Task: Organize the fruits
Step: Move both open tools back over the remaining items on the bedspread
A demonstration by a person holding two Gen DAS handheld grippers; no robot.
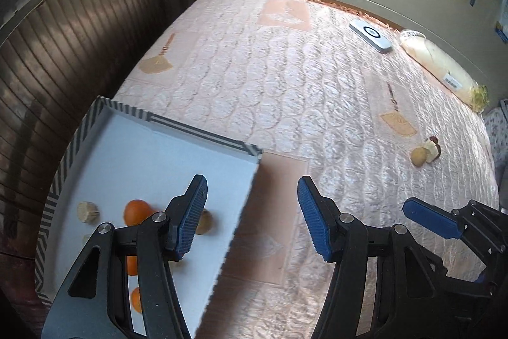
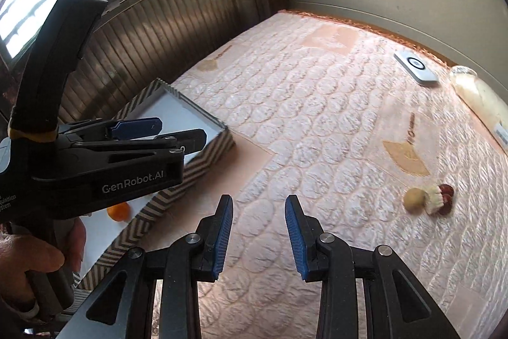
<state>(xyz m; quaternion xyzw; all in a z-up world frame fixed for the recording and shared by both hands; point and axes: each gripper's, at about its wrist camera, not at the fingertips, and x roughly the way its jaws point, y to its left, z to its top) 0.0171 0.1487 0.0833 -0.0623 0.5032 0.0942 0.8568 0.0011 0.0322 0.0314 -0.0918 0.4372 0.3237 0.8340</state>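
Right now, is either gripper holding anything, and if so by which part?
Nothing is held. The left gripper is open above the edge of the box, and the right gripper is open over the mattress, with nothing between either pair of fingers.

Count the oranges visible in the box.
3, all in the box, left wrist view: one mid-floor, two nearer the camera, both partly behind the left gripper. More may be hidden.

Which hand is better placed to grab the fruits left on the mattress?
Probably the right. The right hand-held gripper is empty, on the side of the loose fruits. The left hand-held gripper sits over the tray, farther away.
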